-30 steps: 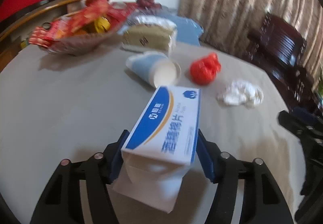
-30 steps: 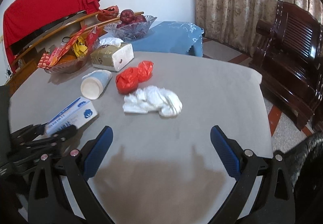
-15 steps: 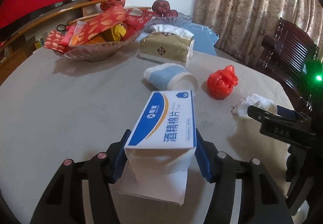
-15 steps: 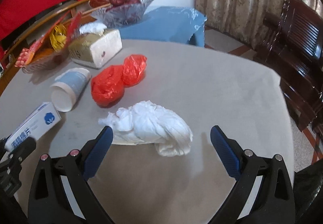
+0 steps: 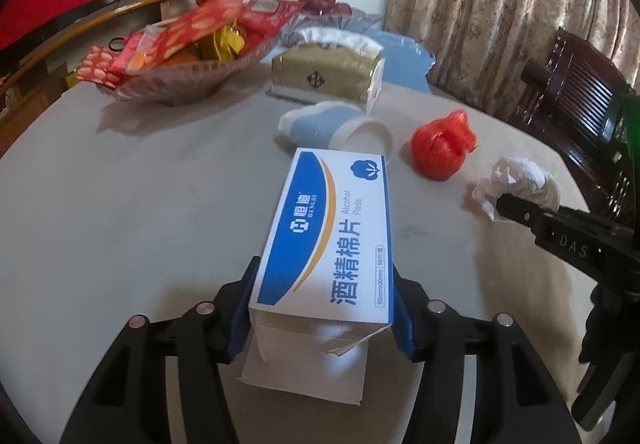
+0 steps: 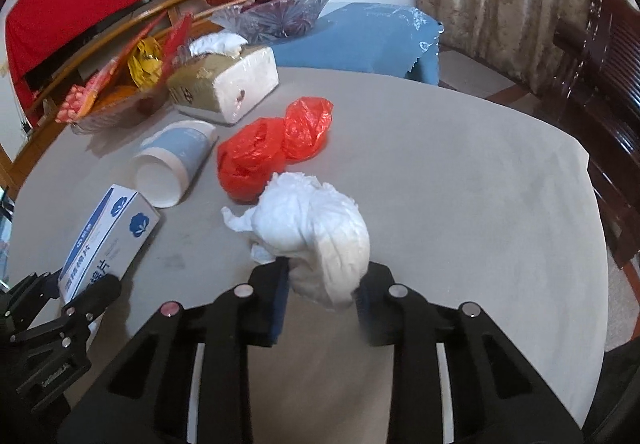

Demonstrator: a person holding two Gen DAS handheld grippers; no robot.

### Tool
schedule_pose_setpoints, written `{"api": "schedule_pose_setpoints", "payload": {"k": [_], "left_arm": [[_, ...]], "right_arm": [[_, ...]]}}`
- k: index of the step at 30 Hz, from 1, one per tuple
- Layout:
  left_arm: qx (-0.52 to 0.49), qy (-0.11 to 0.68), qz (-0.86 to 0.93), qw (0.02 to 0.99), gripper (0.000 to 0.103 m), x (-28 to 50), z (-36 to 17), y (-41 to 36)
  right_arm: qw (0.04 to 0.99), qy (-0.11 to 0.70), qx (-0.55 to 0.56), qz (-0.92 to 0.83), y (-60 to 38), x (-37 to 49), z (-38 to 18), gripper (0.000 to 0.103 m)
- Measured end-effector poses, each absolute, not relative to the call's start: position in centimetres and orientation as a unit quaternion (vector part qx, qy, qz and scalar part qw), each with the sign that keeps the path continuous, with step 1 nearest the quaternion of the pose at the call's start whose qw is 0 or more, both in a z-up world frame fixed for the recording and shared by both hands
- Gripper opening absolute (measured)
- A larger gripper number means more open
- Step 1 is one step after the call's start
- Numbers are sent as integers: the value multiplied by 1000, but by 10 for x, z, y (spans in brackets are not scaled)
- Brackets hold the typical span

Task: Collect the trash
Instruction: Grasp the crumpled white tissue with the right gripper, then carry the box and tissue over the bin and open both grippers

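Observation:
My left gripper [image 5: 322, 308] is shut on a blue and white alcohol pads box [image 5: 332, 240], its torn end toward the camera; the box also shows in the right wrist view [image 6: 104, 240]. My right gripper [image 6: 322, 292] is shut on a crumpled white tissue wad [image 6: 316, 228], seen in the left wrist view [image 5: 520, 179] too. A tipped blue paper cup [image 6: 176, 159] and a crumpled red plastic bag [image 6: 272, 151] lie on the grey table [image 6: 460, 183] just beyond.
A gold tissue pack [image 6: 228, 83], a glass bowl of snack packets [image 5: 176, 55] and a glass fruit bowl [image 6: 276, 11] stand at the table's far side. A dark wooden chair [image 6: 600, 63] is to the right. A blue-covered stand [image 6: 360, 39] is behind.
My right gripper moved forward to the tissue wad and closed on it. My left gripper kept hold of the box and turned slightly.

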State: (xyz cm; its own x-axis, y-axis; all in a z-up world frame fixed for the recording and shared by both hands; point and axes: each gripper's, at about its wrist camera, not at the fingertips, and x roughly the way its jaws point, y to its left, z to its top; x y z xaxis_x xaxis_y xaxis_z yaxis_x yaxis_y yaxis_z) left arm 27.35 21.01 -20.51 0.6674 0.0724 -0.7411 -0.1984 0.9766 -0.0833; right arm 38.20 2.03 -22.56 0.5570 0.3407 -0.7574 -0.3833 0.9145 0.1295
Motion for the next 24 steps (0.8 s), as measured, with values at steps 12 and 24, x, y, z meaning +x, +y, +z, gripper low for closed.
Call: {"api": "schedule_pose_setpoints", "payload": {"k": [12,24], "left_arm": [[-71,358,41,930,56,244,-151,176],[-63,309,5,949,57,211,-102,130]], "right_arm": [[901,376,-1,218,-11,328,-169,27],[924,325,13,201,-69,273,-110,29]]}}
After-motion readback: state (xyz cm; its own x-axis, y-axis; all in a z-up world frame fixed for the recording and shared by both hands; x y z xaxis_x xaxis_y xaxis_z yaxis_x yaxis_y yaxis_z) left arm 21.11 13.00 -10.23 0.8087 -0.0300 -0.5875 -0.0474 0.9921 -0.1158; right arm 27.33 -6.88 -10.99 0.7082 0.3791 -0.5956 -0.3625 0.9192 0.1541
